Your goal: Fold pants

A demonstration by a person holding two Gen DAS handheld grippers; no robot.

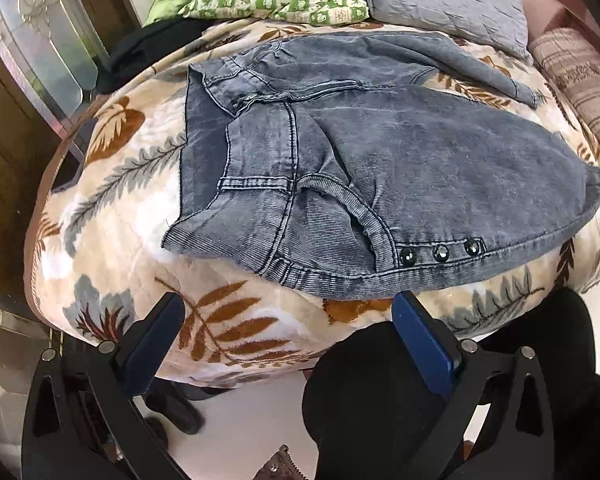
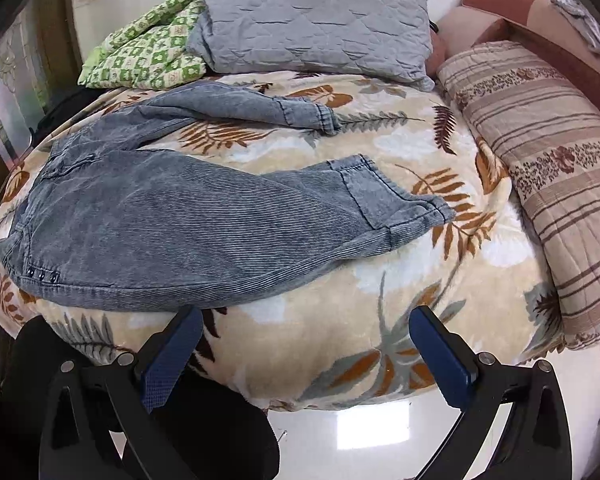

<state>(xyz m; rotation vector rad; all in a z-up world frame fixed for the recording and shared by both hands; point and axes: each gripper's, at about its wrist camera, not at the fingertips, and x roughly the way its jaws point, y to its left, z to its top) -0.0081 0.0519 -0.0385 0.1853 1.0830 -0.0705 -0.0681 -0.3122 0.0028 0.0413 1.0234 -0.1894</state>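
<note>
A bed (image 2: 380, 280) under a leaf-print blanket (image 2: 400, 140) fills both of my views, its far edges bent away by the fisheye. At its head lie a grey pillow (image 2: 316, 20), a green checked quilt (image 2: 148, 52) partly tucked behind it, and a striped roll of bedding (image 2: 548, 152) cut off at the right. The grey-blue pants (image 2: 172, 220) lie unfolded across the blanket, waistband (image 1: 236, 184) rumpled to the left, legs spread apart toward the right. My left gripper (image 1: 288, 320) hangs with fingers wide, just short of the pants' near hem by three studs (image 1: 440, 254). My right gripper (image 2: 304, 334) is likewise spread wide and empty, its left finger (image 2: 176, 356) at the near leg's edge; contact I cannot tell.
</note>
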